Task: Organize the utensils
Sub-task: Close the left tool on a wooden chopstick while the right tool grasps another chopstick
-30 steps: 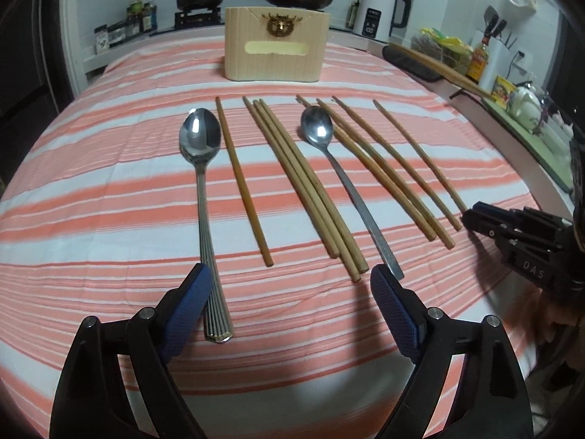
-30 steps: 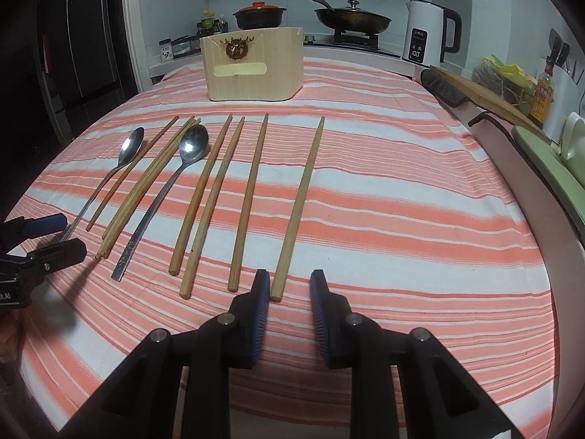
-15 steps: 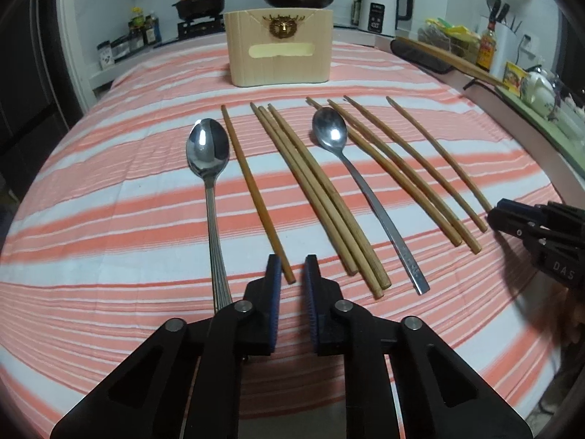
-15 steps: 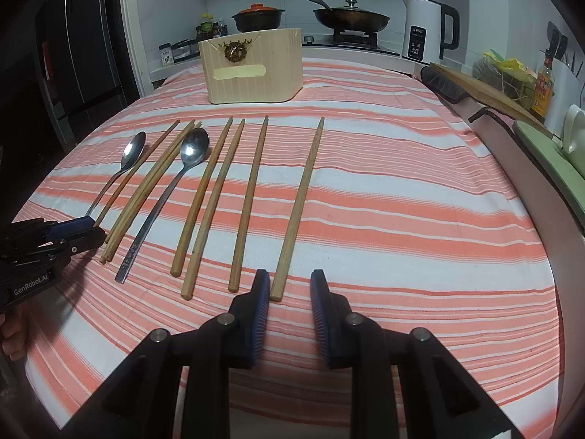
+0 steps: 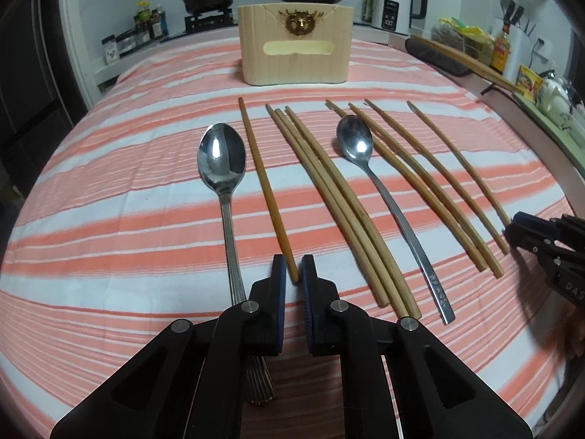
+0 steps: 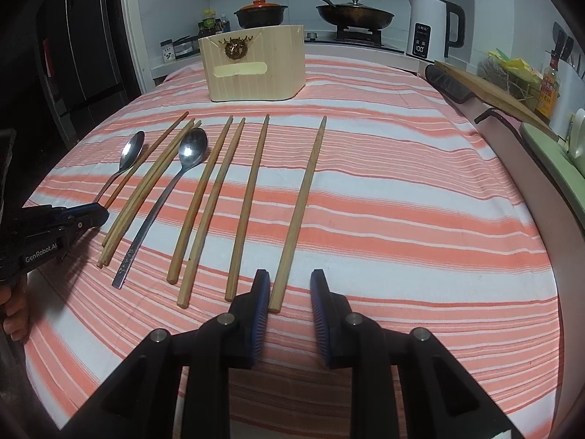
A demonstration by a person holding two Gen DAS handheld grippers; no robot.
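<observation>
Several wooden chopsticks and two steel spoons lie in a row on the striped cloth. My left gripper [image 5: 293,269] has its jaws nearly closed just at the near end of the leftmost chopstick [image 5: 264,183], empty; the ribbed spoon [image 5: 223,168] lies to its left and the flat-handled spoon [image 5: 387,197] to its right. My right gripper [image 6: 290,285] is slightly open, empty, at the near end of the rightmost chopstick [image 6: 301,205]. A pale wooden utensil box [image 5: 295,49] stands beyond the row; it also shows in the right wrist view [image 6: 253,67].
The striped tablecloth [image 6: 402,219] covers the table. Behind it are a stove with a pot [image 6: 260,12] and pan [image 6: 353,12], a white kettle [image 6: 433,31], and a cutting board [image 6: 490,91] at the right edge.
My left gripper closed from wide open to nearly shut and shifted right, in line with the leftmost chopstick. My right gripper opened slightly and stayed in place.
</observation>
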